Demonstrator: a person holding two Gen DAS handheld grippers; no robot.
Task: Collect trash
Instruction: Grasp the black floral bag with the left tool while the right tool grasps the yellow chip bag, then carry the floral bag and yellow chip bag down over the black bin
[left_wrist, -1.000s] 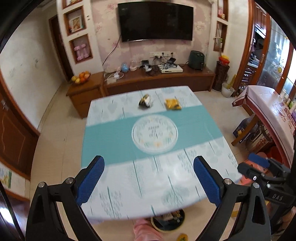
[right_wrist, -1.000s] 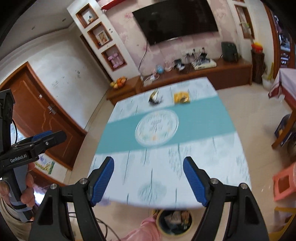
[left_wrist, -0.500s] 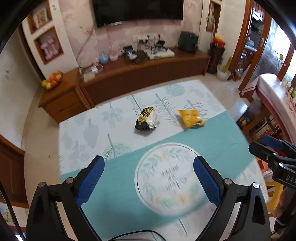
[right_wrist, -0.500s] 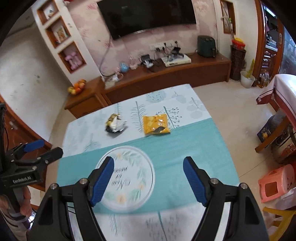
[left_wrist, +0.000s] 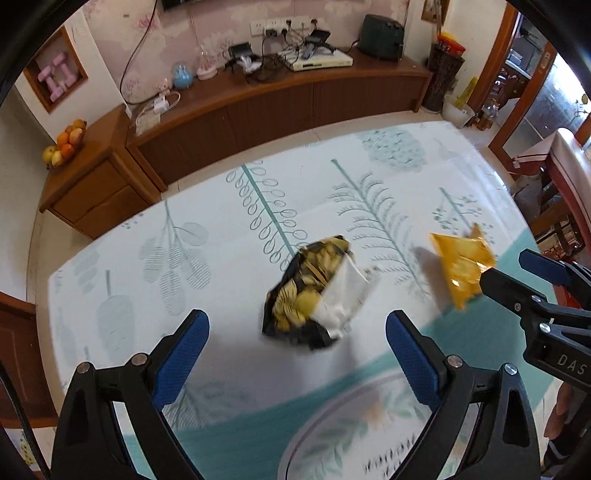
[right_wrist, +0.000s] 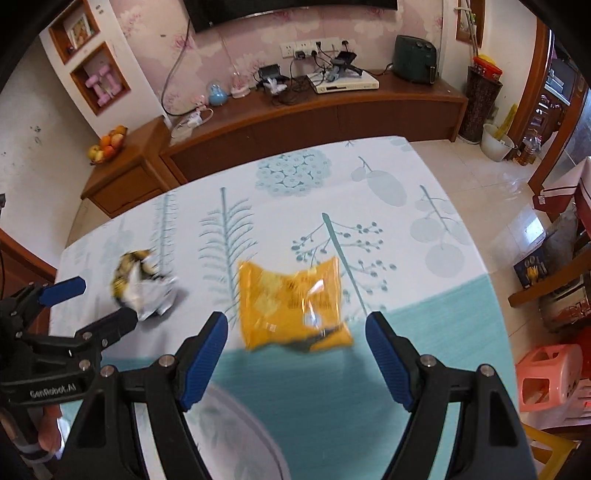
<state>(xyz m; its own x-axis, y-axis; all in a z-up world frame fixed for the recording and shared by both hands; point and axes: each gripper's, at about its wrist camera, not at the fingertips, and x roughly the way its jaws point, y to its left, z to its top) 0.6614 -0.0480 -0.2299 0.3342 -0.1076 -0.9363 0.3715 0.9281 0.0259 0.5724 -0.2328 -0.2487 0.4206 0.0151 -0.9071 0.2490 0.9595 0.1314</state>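
Observation:
A crumpled black, yellow and silver snack bag (left_wrist: 314, 295) lies on the patterned table (left_wrist: 184, 258). My left gripper (left_wrist: 297, 350) is open, just short of it, jaws wide to either side. A yellow snack bag (right_wrist: 291, 306) lies to its right; my right gripper (right_wrist: 295, 350) is open just in front of it. Each view shows the other bag (yellow bag (left_wrist: 461, 266), crumpled bag (right_wrist: 142, 288)) and the other gripper (right gripper (left_wrist: 517, 275), left gripper (right_wrist: 92, 302)).
A wooden TV cabinet (left_wrist: 295, 96) with cables and devices runs beyond the table's far edge. A fruit bowl (left_wrist: 64, 146) sits on a side cabinet. A pink stool (right_wrist: 546, 373) stands on the floor to the right.
Both grippers have moved forward and down over the table, so both bags are now much closer, right in front of the open jaws.

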